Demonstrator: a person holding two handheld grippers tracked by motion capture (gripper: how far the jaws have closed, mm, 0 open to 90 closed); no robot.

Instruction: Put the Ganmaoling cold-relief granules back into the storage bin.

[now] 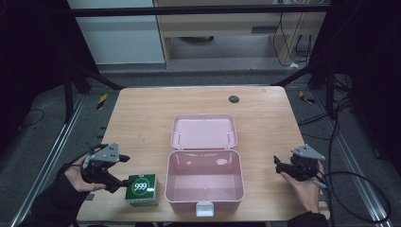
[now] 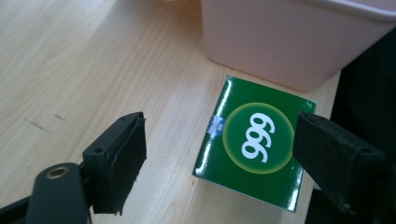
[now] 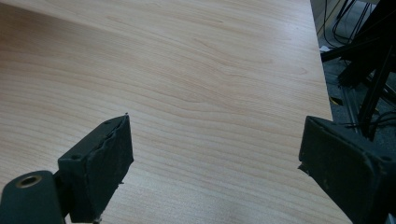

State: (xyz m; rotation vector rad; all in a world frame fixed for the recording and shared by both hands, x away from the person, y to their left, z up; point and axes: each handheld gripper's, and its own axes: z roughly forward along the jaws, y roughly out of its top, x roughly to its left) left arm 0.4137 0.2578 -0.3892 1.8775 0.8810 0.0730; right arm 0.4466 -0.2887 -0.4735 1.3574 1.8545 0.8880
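Note:
A green box (image 1: 142, 189) marked "999" lies near the table's front edge, just left of an open pink lunch box (image 1: 204, 182). The pink lid (image 1: 204, 131) lies folded back behind the empty tub. My left gripper (image 1: 125, 170) is open at the green box's left side, with nothing held. In the left gripper view the green box (image 2: 254, 142) lies between and beyond the wide-apart jaws, and the pink tub wall (image 2: 289, 42) rises behind it. My right gripper (image 1: 279, 164) is open over bare wood to the right of the tub. The right gripper view has only the table (image 3: 196, 84) between the jaws.
A small dark round spot (image 1: 233, 99) marks the far side of the wooden table (image 1: 142, 118). Cables (image 1: 359, 189) trail on the floor at the right. A black metal frame (image 1: 90, 75) stands around the table.

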